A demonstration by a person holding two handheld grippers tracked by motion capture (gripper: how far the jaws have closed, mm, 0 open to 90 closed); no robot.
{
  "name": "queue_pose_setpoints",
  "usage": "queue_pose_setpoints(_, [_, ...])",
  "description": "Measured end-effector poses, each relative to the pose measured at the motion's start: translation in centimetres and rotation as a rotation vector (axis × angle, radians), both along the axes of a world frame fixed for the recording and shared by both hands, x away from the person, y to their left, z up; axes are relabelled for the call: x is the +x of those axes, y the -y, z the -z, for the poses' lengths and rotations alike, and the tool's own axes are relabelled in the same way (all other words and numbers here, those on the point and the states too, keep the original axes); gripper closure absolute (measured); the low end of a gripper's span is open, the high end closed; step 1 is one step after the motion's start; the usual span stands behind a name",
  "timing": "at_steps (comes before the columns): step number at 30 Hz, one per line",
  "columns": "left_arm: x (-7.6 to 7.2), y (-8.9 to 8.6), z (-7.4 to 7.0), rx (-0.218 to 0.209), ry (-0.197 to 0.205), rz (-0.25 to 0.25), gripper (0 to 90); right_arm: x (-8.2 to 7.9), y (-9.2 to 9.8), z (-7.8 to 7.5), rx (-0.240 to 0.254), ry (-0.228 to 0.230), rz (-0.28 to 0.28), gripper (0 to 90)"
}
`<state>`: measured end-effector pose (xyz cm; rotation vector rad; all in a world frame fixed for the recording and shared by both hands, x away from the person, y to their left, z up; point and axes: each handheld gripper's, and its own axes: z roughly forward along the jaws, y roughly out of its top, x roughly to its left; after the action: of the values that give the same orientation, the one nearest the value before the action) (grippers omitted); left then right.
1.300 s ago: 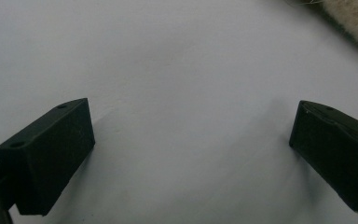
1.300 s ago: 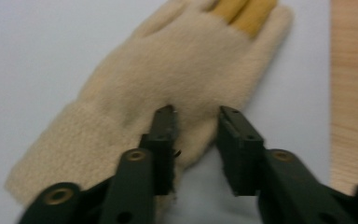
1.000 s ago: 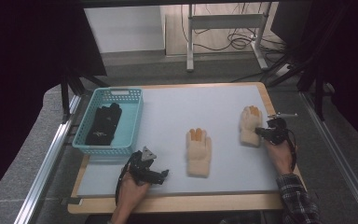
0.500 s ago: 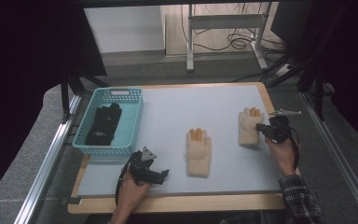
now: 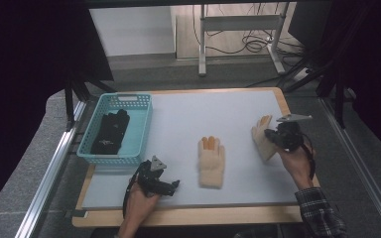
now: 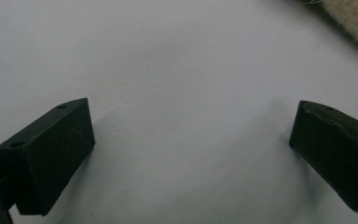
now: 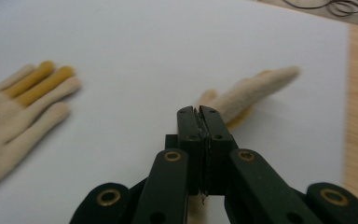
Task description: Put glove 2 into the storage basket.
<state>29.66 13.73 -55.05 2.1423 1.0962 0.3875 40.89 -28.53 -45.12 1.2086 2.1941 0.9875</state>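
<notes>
A cream knit glove [image 5: 261, 140] hangs tilted at the right of the white mat, its cuff pinched in my right gripper [image 5: 274, 138], which is shut on it. In the right gripper view the jaws [image 7: 203, 112] are pressed together on the fabric and the glove's fingers [image 7: 254, 89] stick out beyond them. A second cream glove [image 5: 212, 161] with two orange fingertips lies flat mid-mat, and it also appears as that glove [image 7: 18, 105] at the left of the right gripper view. My left gripper [image 5: 171, 185] rests near the front edge, open [image 6: 191, 149] over bare mat.
A teal basket [image 5: 121, 99] stands at the mat's back left with black gloves [image 5: 110, 131] inside. The wooden table edge [image 5: 188, 215] frames the white mat [image 5: 198, 114]. Metal rails run along both sides; a stand and cables sit on the floor behind.
My right gripper has risen and drifted left with the cream glove, which has come up off the mat and now tilts. The left gripper has stayed put.
</notes>
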Motion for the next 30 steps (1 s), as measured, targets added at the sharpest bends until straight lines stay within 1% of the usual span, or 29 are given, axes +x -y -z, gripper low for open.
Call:
queue_pose_setpoints(3, [0.0,0.0,0.0,0.001,0.000,-0.001,0.0,-0.4,-2.0,0.6,0.007,-0.019,-0.053,87.1])
queue_pose_setpoints(5, [0.0,0.0,0.0,-0.006,0.001,-0.005,0.0,-0.4,-3.1,0.9,0.004,-0.024,-0.085,86.6])
queue_pose_setpoints(6, [0.0,0.0,0.0,-0.002,0.001,-0.003,0.0,-0.4,-3.7,1.0,0.001,-0.026,-0.102,86.1])
queue_pose_setpoints(8, [0.0,0.0,0.0,0.000,0.000,-0.001,0.0,-0.2,-4.9,1.2,0.005,-0.028,-0.134,83.0])
queue_pose_setpoints(9, [0.0,0.0,0.0,0.001,0.000,0.000,0.0,-0.1,-5.1,1.2,0.008,-0.026,-0.142,81.0])
queue_pose_setpoints(10, [0.0,0.0,0.0,0.000,0.000,0.000,0.1,0.1,-5.3,1.2,0.022,-0.023,-0.147,77.2])
queue_pose_setpoints(12, [0.0,0.0,0.0,-0.001,0.001,0.000,0.1,0.5,-5.2,1.2,0.030,-0.024,-0.137,71.9])
queue_pose_setpoints(15, [0.0,0.0,0.0,-0.003,0.001,-0.002,0.0,1.2,-4.4,1.6,0.032,-0.037,-0.118,63.5])
queue_pose_setpoints(17, [0.0,0.0,0.0,0.000,-0.001,0.000,0.0,1.4,-3.9,2.2,0.033,-0.040,-0.113,57.1])
queue_pose_setpoints(20, [0.0,0.0,0.0,-0.002,0.000,-0.002,0.0,1.6,-3.5,3.2,0.044,-0.051,-0.122,49.8])
queue_pose_setpoints(23, [0.0,0.0,0.0,-0.002,0.000,-0.002,0.0,1.9,-3.9,4.3,0.038,-0.053,-0.141,44.4])
queue_pose_setpoints(25, [0.0,0.0,0.0,-0.002,0.000,-0.002,0.0,2.2,-4.5,5.1,0.028,-0.056,-0.157,40.9])
queue_pose_setpoints(28, [0.0,0.0,0.0,-0.005,0.001,-0.004,0.1,2.6,-5.3,6.0,-0.004,-0.052,-0.177,38.9])
queue_pose_setpoints(30, [0.0,0.0,0.0,-0.002,0.001,-0.001,0.0,2.8,-5.8,6.7,-0.032,-0.041,-0.190,39.6])
